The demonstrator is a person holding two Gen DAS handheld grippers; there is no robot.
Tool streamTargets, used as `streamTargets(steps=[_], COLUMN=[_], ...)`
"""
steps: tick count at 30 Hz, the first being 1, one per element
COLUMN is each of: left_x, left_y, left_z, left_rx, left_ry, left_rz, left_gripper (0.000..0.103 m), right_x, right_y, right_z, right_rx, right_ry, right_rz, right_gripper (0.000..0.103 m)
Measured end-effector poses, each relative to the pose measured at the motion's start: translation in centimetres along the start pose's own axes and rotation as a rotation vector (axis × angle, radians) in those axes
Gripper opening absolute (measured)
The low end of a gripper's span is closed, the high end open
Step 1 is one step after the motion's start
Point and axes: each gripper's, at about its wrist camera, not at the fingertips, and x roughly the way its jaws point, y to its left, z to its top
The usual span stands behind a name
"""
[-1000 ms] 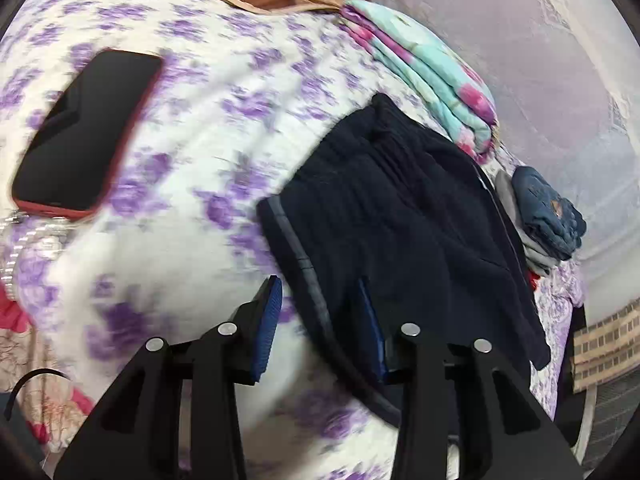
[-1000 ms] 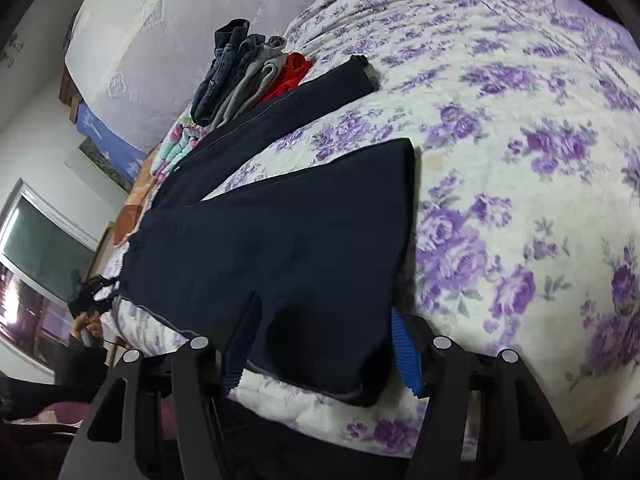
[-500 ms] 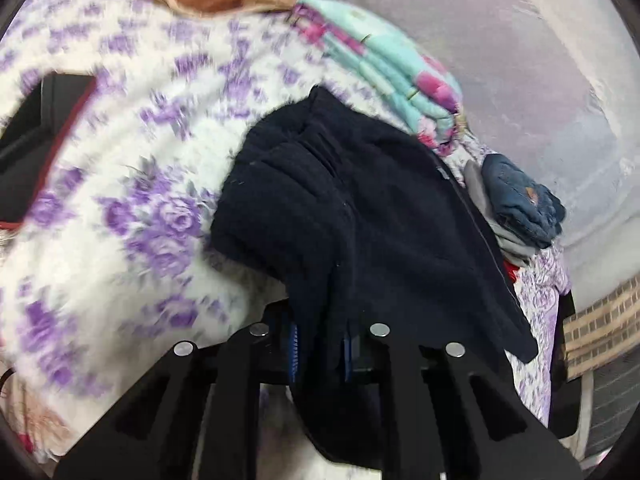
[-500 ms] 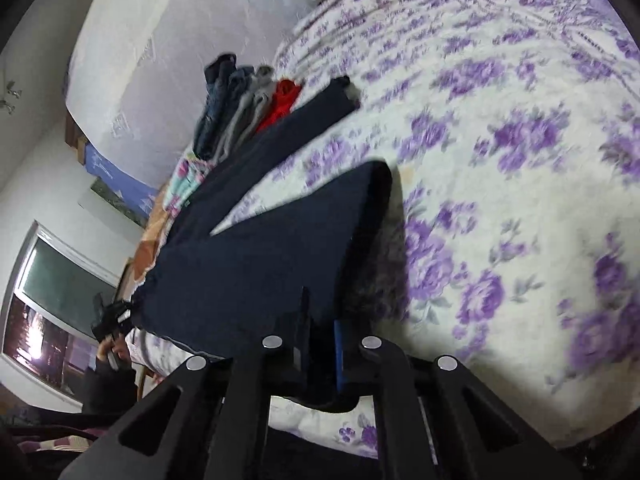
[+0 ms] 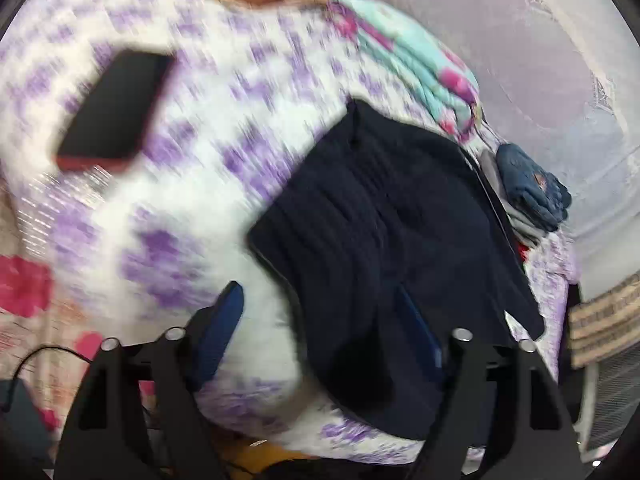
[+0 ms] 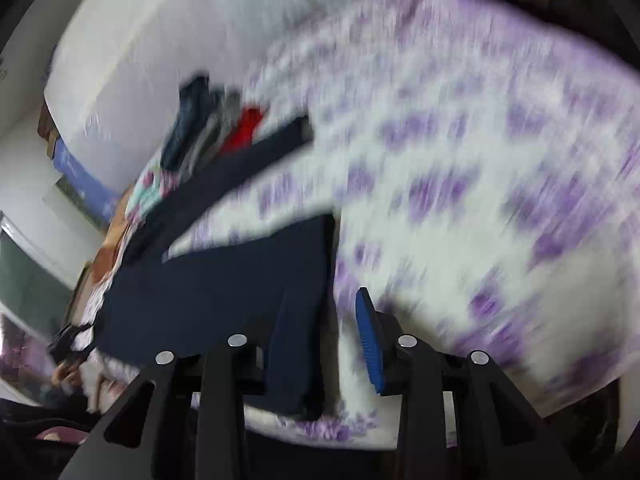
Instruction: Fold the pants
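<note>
Pants [image 5: 384, 240] — dark navy, soft knit with a ribbed gathered waistband — lie on the bed [image 5: 192, 208] near its front edge, beside a row of folded garments [image 5: 528, 196]. The waist end is laid over on itself, judged a first fold placed to shorten the piece. In the right wrist view one leg [image 6: 256, 160] runs long and narrow toward the far stack, so the job looks only partly done.

Left claw [image 5: 320, 332]: jaws have just been opening and now stand spread; the waist cloth lies between the blue pads [image 5: 224, 320], which do not press on it — a release.

Right claw [image 6: 324, 340]: jaws likewise just been opening, moderately apart; a limp fold of the near leg hangs between them, not visibly pinched.

Bedspread is white with purple flowers, quilted and yielding. A flat black phone [image 5: 116, 108] in a red case lies well apart from the pants.
</note>
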Motion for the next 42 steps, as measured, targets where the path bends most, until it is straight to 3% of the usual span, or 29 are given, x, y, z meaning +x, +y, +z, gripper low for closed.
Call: streamTargets(steps=[2,4,6,7,10,11,12,13,15,18,20,23,25,27,30,33,35,38,40,41,42], left_x=[-2.3,-2.9,-0.9,1.4,5.4,5.8,5.3,4.7,2.7,0.0,-0.1,0.2,-0.6,-0.1,4.7,10.0,13.1,16.5,17.8,18.4,18.9], left_y=[-0.8,-2.0,-3.3,-3.9,-3.5,-3.4,-3.6,-3.4,-4.0,-5.7,-6.9,-7.3,-7.5,-8.5,-9.8,-10.1,-9.8,-9.6,-10.2,-10.5,-10.7], left_z=[0.3,0.4,-0.1,-0.4,-1.2,-1.3,-1.1,-0.7,0.7,4.7,7.8,12.4,14.6,16.1,17.6,17.2,17.0,17.3,18.0,18.2,18.2], left_rx=[0.028,0.076,0.144,0.175,0.223,0.223,0.222,0.203,0.17,0.164,0.138,0.025,-0.033,-0.012,0.027,0.027,0.029,0.007,0.023,0.029,0.036], left_ry=[-0.069,-0.117,-0.073,-0.021,0.012,0.024,0.017,0.029,0.003,-0.081,-0.105,-0.137,-0.169,-0.162,-0.039,0.052,0.098,0.164,0.164,0.165,0.173], left_rz=[-0.022,-0.058,-0.071,-0.034,0.129,0.126,0.115,0.088,0.006,-0.064,-0.07,0.005,-0.067,-0.058,-0.051,0.014,0.064,0.044,0.067,0.073,0.078], left_gripper=[0.076,0.083,0.084,0.084,0.09,0.09,0.09,0.09,0.09,0.094,0.098,0.097,0.097,0.098,0.098,0.098,0.098,0.098,0.098,0.098,0.098], right_x=[-0.5,0.4,3.6,5.0,11.6,11.3,11.2,11.0,9.6,10.1,11.9,17.4,21.5,26.9,32.0,37.6,40.5,44.1,45.6,46.1,46.5], right_y=[2.2,5.7,8.6,9.0,8.1,8.5,9.5,10.2,13.6,19.8,23.9,30.2,33.2,37.0,41.8,44.9,45.8,45.8,45.2,45.1,44.7], right_z=[0.7,0.8,0.5,0.5,-0.9,-0.9,-0.4,0.0,2.3,6.0,8.1,10.8,12.6,14.2,14.6,14.7,14.2,13.2,12.8,12.4,12.1], right_rx=[-0.031,-0.14,-0.212,-0.215,-0.162,-0.178,-0.199,-0.211,-0.308,-0.506,-0.612,-0.747,-0.801,-0.877,-0.972,-1.047,-1.085,-1.153,-1.178,-1.181,-1.187], right_ry=[0.011,0.035,0.117,0.152,0.343,0.302,0.326,0.342,0.28,0.214,0.201,0.219,0.252,0.281,0.305,0.318,0.343,0.394,0.403,0.413,0.426], right_rz=[0.098,0.147,0.139,0.121,0.013,0.013,0.013,0.02,0.073,0.062,0.075,0.083,0.082,0.076,0.072,0.038,0.023,-0.021,-0.054,-0.064,-0.074], right_gripper=[0.036,0.036,0.053,0.062,0.063,0.064,0.064,0.064,0.064,0.064,0.064,0.064,0.064,0.064,0.065,0.074,0.074,0.074,0.074,0.062,0.039])
